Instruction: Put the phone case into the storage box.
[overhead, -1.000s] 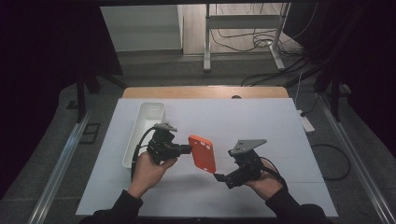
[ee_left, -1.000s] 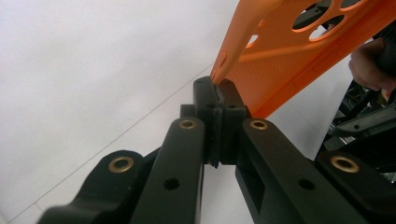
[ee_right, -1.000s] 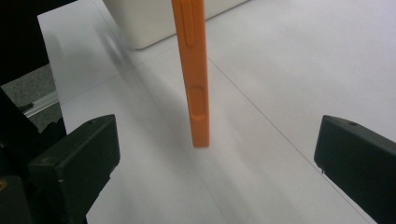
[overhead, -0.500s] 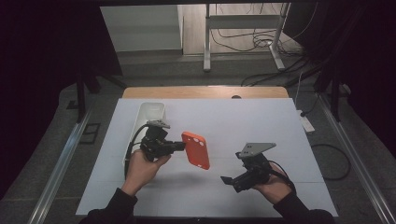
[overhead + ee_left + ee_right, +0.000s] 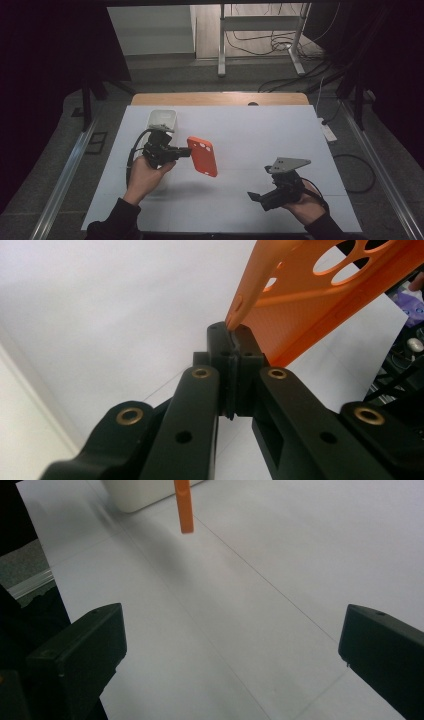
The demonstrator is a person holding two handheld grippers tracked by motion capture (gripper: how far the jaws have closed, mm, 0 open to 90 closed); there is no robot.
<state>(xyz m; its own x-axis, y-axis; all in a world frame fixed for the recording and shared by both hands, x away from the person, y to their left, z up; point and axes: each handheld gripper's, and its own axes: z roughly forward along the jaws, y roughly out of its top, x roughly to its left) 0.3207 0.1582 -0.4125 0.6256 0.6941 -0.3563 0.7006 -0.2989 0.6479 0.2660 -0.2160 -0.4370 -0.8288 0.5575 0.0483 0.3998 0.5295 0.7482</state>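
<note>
Left gripper pinches the orange phone case by its edge above the table's left half; right gripper gapes empty near the front edge.

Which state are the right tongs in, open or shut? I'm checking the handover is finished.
Open: the right tongs show both jaws wide apart with bare table between, while the left tongs clamp the orange phone case.

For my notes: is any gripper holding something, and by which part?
The left gripper pinches the orange phone case by the edge of its side wall. The right gripper is open and holds nothing.
</note>
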